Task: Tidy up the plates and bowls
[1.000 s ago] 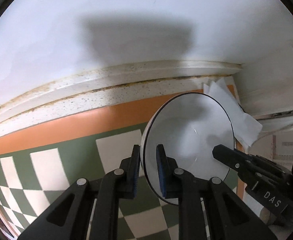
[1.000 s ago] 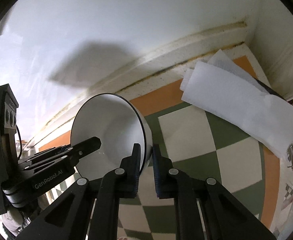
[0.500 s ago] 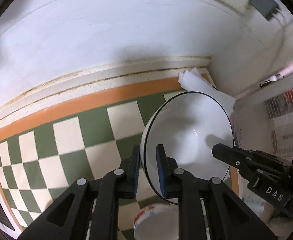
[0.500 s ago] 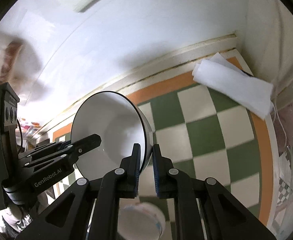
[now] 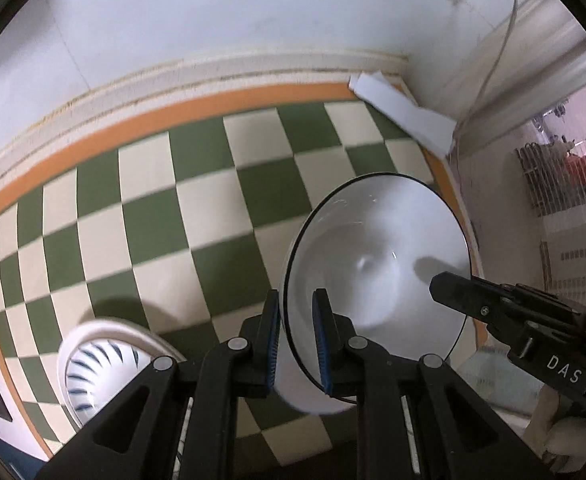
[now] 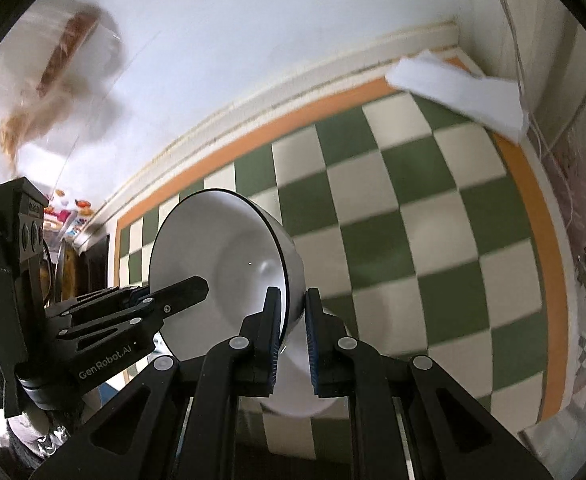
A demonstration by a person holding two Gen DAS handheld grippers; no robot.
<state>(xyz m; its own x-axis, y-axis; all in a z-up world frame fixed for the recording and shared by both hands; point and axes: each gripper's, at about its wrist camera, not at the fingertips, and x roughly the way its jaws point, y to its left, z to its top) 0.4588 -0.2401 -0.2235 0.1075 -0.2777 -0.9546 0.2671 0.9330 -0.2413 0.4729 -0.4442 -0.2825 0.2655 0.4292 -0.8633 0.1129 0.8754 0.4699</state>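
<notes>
A white bowl with a thin black rim is held in the air above the checkered table, pinched on opposite sides of its rim by both grippers. My left gripper is shut on its near rim; the right gripper's fingers show at the bowl's far side. In the right wrist view my right gripper is shut on the same bowl, and the left gripper's fingers reach in from the left. A blue-striped white bowl stands on the table at lower left. Another white bowl lies under the held one.
The green-and-cream checkered tablecloth has an orange border and meets a white wall. Folded white paper lies in the far right corner, also in the right wrist view. A cable hangs down the wall there.
Both grippers have carried the bowl back from the wall and higher. More of the table shows, and the striped bowl has come into view at lower left.
</notes>
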